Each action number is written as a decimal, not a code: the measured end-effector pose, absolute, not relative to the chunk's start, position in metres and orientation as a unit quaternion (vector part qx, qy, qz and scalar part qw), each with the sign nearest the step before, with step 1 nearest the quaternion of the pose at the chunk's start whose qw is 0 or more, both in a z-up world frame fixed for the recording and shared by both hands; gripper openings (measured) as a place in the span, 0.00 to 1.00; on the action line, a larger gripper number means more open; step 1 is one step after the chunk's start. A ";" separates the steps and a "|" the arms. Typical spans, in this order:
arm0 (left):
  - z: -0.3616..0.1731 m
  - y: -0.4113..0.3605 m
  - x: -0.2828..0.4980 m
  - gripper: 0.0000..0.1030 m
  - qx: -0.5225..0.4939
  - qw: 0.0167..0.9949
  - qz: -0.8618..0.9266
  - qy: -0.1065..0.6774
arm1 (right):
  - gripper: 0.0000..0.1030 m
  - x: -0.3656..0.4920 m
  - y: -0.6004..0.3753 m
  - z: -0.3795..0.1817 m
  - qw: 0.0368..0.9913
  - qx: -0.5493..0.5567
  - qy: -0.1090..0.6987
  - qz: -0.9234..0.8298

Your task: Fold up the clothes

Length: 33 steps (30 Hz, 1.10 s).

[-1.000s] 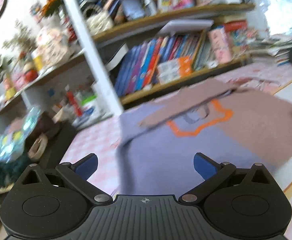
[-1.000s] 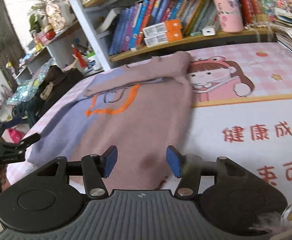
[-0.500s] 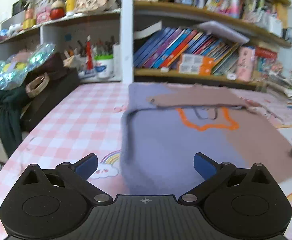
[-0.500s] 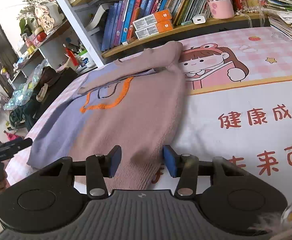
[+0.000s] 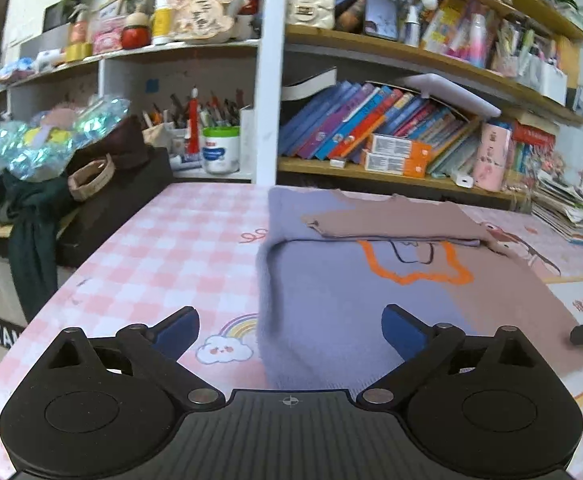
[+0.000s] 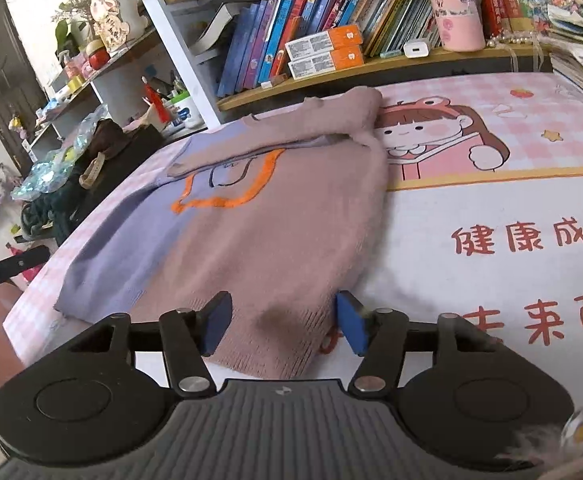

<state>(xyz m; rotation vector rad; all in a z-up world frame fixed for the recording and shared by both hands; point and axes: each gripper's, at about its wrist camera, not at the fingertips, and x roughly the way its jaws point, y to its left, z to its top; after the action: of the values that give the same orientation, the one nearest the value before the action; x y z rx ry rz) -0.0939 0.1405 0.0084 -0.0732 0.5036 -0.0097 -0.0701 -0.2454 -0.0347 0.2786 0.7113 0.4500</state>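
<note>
Crowded bookshelves line the room behind a pink checked surface; on it the lilac-and-mauve sweater lies flat, sleeves folded across its chest; the left hand-held gripper has levelled out since a second ago, fingers apart; the right hand-held gripper, fingers apart and empty, has spread wider over the hem.

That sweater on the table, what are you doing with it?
Someone is folding the sweater, holding a gripper in each hand. It lies flat on the pink table cover, with its sleeves already folded across the chest. The left gripper and the right gripper are both open near the bottom hem, holding nothing yet.
</note>
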 end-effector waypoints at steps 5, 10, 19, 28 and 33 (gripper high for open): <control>-0.002 0.151 -0.087 0.95 -0.084 0.959 -0.014 0.271 | 0.32 -0.064 -0.260 -0.037 0.898 0.163 0.349 0.211; -0.014 0.152 -0.080 0.82 -0.125 0.953 -0.048 0.272 | 0.31 -0.061 -0.255 -0.036 0.900 0.156 0.352 0.207; -0.034 0.165 -0.066 0.20 -0.220 0.931 -0.083 0.278 | 0.13 -0.050 -0.264 -0.039 0.877 0.242 0.344 0.232; -0.033 0.165 -0.065 0.39 -0.220 0.923 -0.082 0.305 | 0.29 -0.038 -0.282 -0.048 0.833 0.336 0.374 0.232; -0.031 0.169 -0.064 0.54 -0.205 0.920 -0.084 0.325 | 0.31 -0.031 -0.279 -0.051 0.825 0.331 0.385 0.247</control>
<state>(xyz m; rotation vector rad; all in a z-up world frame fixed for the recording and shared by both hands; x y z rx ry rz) -0.0636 0.1687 -0.0306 -0.4203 0.6674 -0.1722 -0.0315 -0.2792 -0.0510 0.7033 0.8181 0.5258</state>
